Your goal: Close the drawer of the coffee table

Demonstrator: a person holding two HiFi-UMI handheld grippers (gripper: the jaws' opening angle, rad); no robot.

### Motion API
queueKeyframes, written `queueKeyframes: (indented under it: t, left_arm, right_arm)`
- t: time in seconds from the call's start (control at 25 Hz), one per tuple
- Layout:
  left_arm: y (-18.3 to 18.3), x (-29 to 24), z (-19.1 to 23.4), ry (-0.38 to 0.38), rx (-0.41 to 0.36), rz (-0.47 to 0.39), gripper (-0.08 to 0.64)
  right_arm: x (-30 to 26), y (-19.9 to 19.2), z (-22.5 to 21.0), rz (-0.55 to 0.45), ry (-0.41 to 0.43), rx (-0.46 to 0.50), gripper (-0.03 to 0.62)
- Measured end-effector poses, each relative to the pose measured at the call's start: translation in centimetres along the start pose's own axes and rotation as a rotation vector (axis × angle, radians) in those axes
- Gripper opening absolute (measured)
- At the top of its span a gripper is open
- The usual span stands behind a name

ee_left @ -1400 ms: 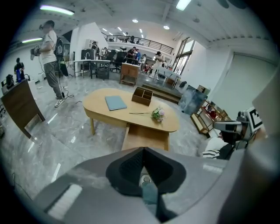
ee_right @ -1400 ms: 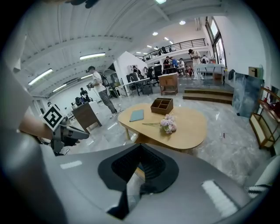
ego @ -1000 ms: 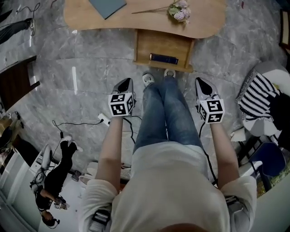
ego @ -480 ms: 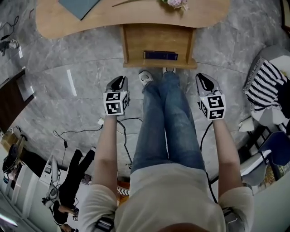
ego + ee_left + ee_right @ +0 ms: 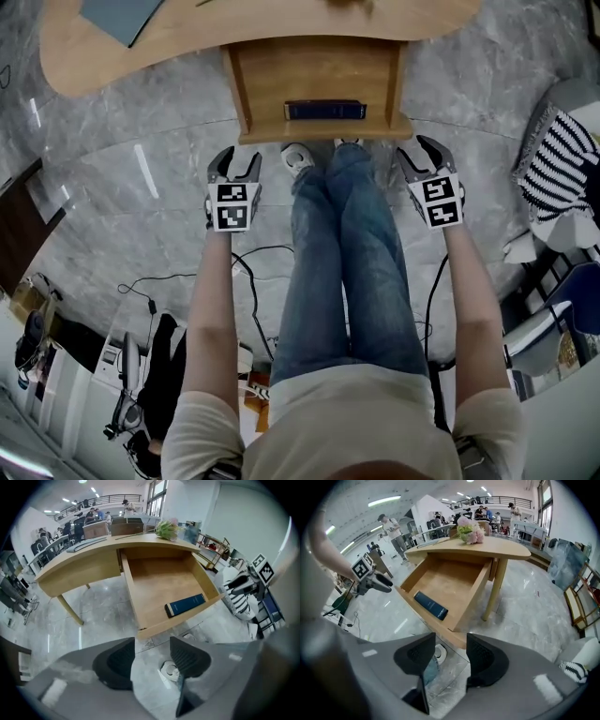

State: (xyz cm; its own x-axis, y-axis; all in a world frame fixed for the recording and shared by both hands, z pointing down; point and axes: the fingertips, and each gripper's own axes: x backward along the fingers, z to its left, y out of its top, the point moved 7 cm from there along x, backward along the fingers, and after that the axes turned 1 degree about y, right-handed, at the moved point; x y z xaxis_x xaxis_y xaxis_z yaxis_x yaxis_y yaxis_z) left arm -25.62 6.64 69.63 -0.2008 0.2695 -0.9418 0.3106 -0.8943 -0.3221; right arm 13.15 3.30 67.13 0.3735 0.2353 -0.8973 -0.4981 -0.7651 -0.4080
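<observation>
Now drawer [image 5: 309, 70] sits beyond left gripper [image 5: 234, 161], right gripper [image 5: 419, 150], jaws freshly opened, empty.

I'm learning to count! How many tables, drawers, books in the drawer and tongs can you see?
Table: 1
Drawer: 1
Book: 1
Tongs: 2, left tongs and right tongs
Total: 5

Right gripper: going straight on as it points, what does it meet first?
Likely the drawer front, maybe the floor just before it; depth is unclear. The right gripper's jaws have just been opening, nothing between them.
</observation>
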Motion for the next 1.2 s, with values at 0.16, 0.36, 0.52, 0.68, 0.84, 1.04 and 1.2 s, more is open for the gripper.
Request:
queueKeyframes:
  t: [0.16, 0.36, 0.52, 0.68, 0.84, 1.04, 1.2]
  left_arm:
    - [-0.8, -2.3, 0.4, 0.023, -0.02, 0.026, 0.26]
    - [-0.8, -4.4, 0.3, 0.03, -0.075, 0.03, 0.285]
    - [-0.2, -6.0, 0.2, 0.015, -0.101, 0.021, 0.285]
    - [0.4, -7.1, 0.5, 0.004, -0.111, 0.029, 0.285]
    - [1.0, -7.1, 0.7, 0.0, -0.108, 0.029, 0.276]
    - [1.0, -6.6, 0.6, -0.004, -0.134, 0.046, 0.261]
    - [1.3, -5.6, 0.6, -0.008, -0.133, 0.033, 0.256]
  right_arm:
    - [-2.6, -1.3, -0.7, 0.051, -0.021, 0.04, 0.239]
    - [-5.4, -1.8, -1.4, 0.078, -0.042, 0.093, 0.258]
    - [-7.4, -1.8, -1.6, 0.111, -0.024, 0.135, 0.259]
    - [-8.4, -1.7, -1.8, 0.121, -0.032, 0.148, 0.245]
    - [-8.3, -1.6, -1.8, 0.105, -0.07, 0.132, 0.232]
    - [-8.0, -1.5, -1.7, 0.138, -0.078, 0.133, 0.227]
    - [-7.2, -1.0, -1.7, 0.14, -0.069, 0.112, 0.227]
